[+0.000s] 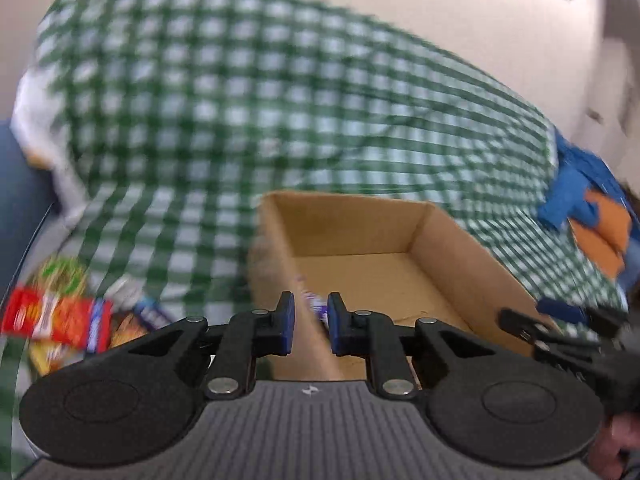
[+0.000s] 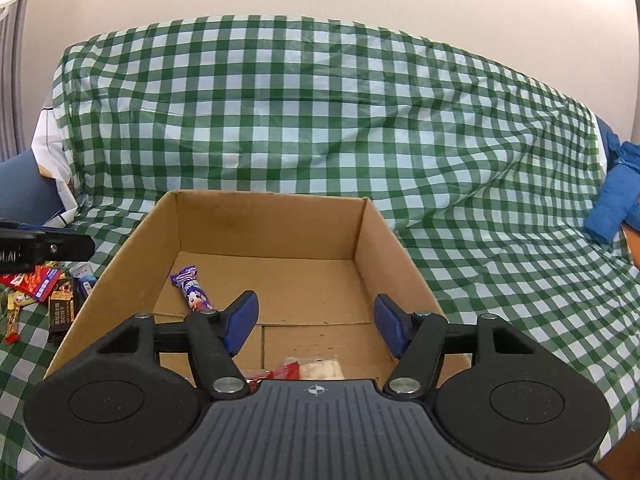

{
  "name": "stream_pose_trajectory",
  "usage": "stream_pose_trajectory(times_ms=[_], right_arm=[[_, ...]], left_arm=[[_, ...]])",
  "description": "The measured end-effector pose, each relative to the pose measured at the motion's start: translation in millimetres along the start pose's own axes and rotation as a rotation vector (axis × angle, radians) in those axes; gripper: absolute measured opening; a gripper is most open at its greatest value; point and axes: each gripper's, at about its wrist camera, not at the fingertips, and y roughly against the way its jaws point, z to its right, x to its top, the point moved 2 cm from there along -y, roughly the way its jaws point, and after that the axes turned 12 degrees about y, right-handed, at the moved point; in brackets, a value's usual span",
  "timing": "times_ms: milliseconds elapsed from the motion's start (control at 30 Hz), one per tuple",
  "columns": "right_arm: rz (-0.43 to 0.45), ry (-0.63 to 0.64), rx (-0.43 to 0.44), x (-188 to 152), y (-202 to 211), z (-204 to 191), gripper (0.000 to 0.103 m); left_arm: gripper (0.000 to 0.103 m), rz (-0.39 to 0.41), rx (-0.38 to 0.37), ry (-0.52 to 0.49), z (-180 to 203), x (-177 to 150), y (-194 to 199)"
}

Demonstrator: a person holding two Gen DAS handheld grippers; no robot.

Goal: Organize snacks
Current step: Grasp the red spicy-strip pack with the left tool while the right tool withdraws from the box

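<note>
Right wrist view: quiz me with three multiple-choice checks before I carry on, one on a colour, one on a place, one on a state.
1. What pattern does the cloth have?
A. red stripes
B. green and white checks
C. plain blue

2. Where does the purple snack lie?
A. inside the cardboard box, near its left wall
B. on the cloth, right of the box
C. draped over the box's far wall

3. How does the right gripper stand?
A. shut on the purple snack
B. shut on a red packet
C. open, nothing between its fingers

Key: 1 B, since green and white squares cover the whole drape. 2 A, since the snack rests on the box floor by the left wall. 3 C, since the blue pads stand wide apart with only the box floor showing between them.
</note>
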Motion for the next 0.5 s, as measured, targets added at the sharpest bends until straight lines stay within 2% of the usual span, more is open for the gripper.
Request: stream_pose_trajectory(times_ms=[133, 267, 400, 500], right_arm=[[0.007, 0.010, 0.025, 2.0, 0.1, -1.0, 0.049], [0.009, 0.015, 0.049, 2.8, -0.8, -2.9, 0.033], [0.014, 0.020, 0.066, 5.4, -0.9, -8.0, 0.030], [0.015, 0.033, 0.080, 5.0, -0.7, -11.9, 0.030]], left_arm=[[0.019, -0.019, 0.074, 0.131, -34.4, 13.9, -4.5], [0.019, -0.031, 0.142, 0.131, -56.9, 44.8, -6.9], [0.021, 0.017, 0.169, 0.238, -95.0, 77.1, -4.9], [0.022, 0.081, 0.201, 0.318, -133.9, 72.6, -7.8]])
